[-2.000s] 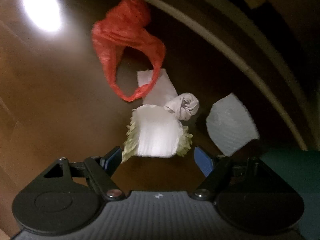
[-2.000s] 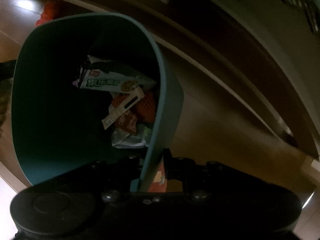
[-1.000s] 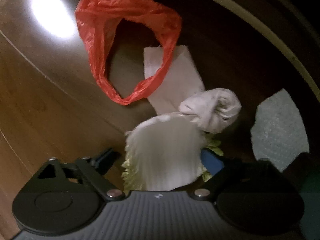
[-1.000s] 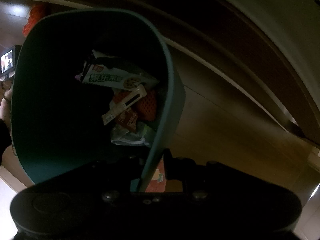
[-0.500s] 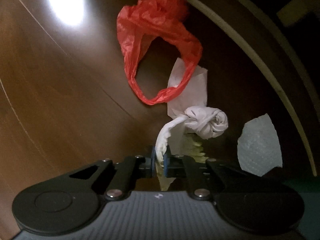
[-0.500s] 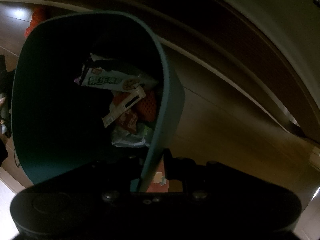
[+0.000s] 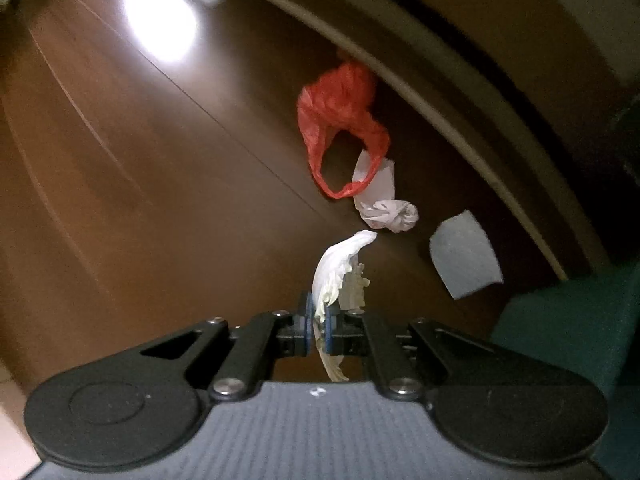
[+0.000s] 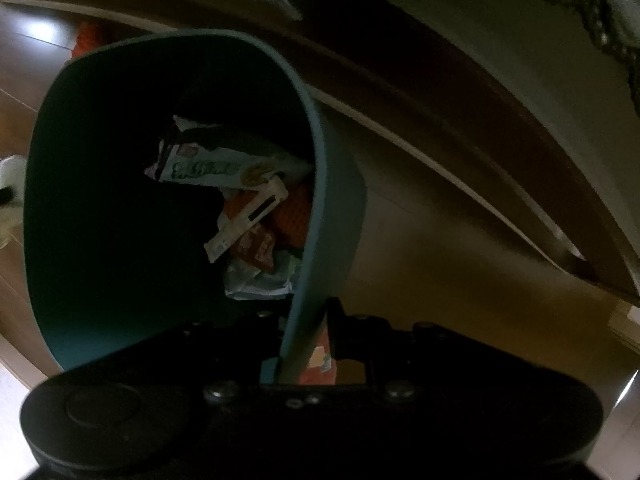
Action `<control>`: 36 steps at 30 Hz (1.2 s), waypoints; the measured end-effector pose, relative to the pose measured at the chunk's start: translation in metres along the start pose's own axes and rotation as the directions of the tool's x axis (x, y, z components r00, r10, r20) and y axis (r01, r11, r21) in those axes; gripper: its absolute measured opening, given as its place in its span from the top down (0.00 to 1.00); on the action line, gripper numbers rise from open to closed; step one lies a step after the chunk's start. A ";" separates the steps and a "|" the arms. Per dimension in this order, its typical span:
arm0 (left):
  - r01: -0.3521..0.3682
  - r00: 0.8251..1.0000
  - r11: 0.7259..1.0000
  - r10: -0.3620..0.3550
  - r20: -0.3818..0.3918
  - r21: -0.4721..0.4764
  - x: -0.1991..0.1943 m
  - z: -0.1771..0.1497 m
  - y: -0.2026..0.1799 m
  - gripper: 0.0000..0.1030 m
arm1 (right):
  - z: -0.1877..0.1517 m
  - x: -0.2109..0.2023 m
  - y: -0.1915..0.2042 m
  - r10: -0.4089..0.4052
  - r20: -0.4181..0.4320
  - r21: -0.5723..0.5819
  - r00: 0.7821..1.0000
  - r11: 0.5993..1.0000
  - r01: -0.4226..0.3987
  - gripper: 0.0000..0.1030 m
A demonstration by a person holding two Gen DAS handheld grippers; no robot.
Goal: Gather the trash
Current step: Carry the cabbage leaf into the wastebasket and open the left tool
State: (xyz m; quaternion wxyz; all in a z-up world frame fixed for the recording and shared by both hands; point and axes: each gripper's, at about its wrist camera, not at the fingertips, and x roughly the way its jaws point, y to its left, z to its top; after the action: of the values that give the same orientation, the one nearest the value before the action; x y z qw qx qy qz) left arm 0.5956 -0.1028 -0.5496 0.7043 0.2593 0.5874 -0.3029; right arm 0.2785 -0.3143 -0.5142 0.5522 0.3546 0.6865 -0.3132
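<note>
Tongs first: the left tongs [image 7: 318, 326] are clamped on the pale cabbage leaf [image 7: 334, 270], which hangs edge-on between the blue pads [image 7: 307, 324] and points down at the wooden floor [image 7: 140, 200]. The right tongs [image 8: 306, 344] are pinched on the near wall of the teal bin [image 8: 316, 184], holding its mouth up and open; inside lie a snack wrapper [image 8: 208, 166] and other packaging.

To do this step well, I would judge that the leaf needs carrying across to the bin, whose teal side shows at the lower right of the left wrist view, with the grip kept firm. The leaf is limp and held by a thin edge, so a quick swing could make it slip or tear. Release should come only once the leaf is over the bin's mouth, and the right tongs should keep the bin steady.

Left on the floor are a red plastic bag [image 7: 340, 120], a flat white paper [image 7: 382, 180] partly under the bag's loop, a crumpled tissue [image 7: 394, 216] touching that paper, and a separate paper towel sheet [image 7: 464, 258] near the bin.

Against the earlier frames, the left tongs, then wide around the leaf on the floor, have closed on it, and the leaf is lifted clear; the floor litter looks smaller and farther below. The bin view is nearly unchanged.
</note>
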 end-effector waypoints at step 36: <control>0.031 0.981 0.979 0.008 -0.192 0.201 -0.168 -0.026 -0.035 0.95 | -0.017 -0.015 0.073 0.059 0.043 -0.362 0.997 0.931 -0.039 0.88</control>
State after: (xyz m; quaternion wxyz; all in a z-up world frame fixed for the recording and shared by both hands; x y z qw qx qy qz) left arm 0.5314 -0.0878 -0.3890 0.6124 0.3544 0.6201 -0.3390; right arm 0.3325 -0.2620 -0.4989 0.6336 0.2555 0.7084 -0.1772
